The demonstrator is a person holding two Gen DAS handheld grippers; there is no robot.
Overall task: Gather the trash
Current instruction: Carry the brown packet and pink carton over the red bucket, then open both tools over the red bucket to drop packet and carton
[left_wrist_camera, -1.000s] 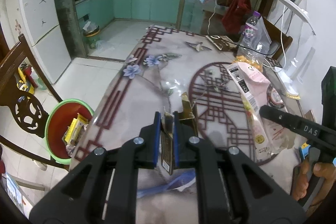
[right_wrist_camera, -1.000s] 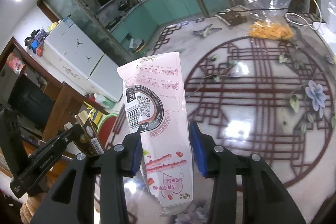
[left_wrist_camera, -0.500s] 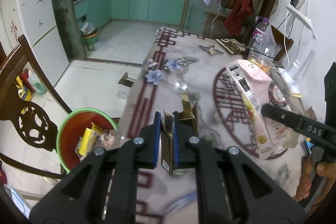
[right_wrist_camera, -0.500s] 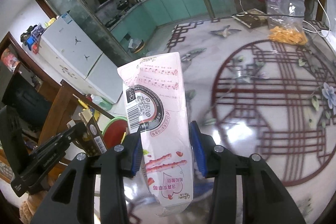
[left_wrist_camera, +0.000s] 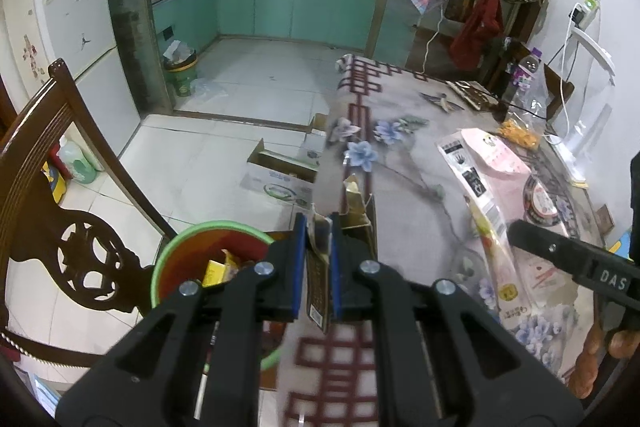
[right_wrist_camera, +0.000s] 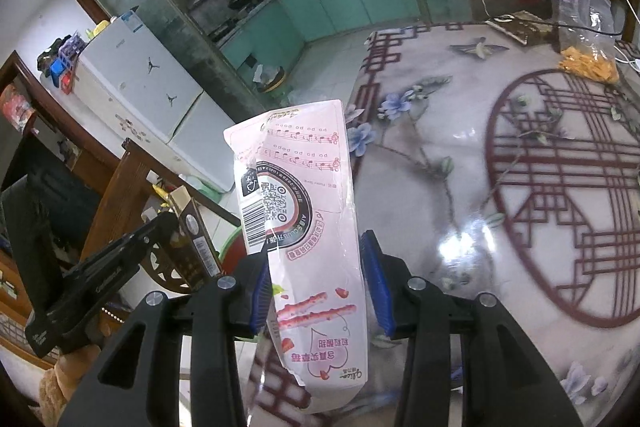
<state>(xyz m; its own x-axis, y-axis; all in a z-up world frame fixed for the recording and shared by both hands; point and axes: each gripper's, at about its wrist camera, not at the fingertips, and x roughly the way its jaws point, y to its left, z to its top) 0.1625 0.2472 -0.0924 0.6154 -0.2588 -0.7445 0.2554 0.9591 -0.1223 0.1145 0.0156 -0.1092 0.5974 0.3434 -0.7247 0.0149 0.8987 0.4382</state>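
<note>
My left gripper [left_wrist_camera: 318, 259] is shut on a flattened brown and gold carton [left_wrist_camera: 352, 211], held at the table's left edge. The carton also shows in the right wrist view [right_wrist_camera: 196, 243]. A red bin with a green rim [left_wrist_camera: 180, 247] stands on the floor just left of and below it, with yellow packets inside. My right gripper [right_wrist_camera: 320, 287] is shut on an empty pink snack bag [right_wrist_camera: 304, 211], held upright over the table near its left edge. The bag also shows in the left wrist view [left_wrist_camera: 488, 183].
The table [right_wrist_camera: 460, 187] has a floral cloth with a red lattice circle. A bottle and a bag of orange snacks [right_wrist_camera: 584, 63] stand at its far side. A carved wooden chair [left_wrist_camera: 52, 195] stands by the bin. An open cardboard box [left_wrist_camera: 280, 175] lies on the floor.
Both grippers have moved left with their loads, from over the table's middle toward its left edge. The bin is now closer to the left gripper.
</note>
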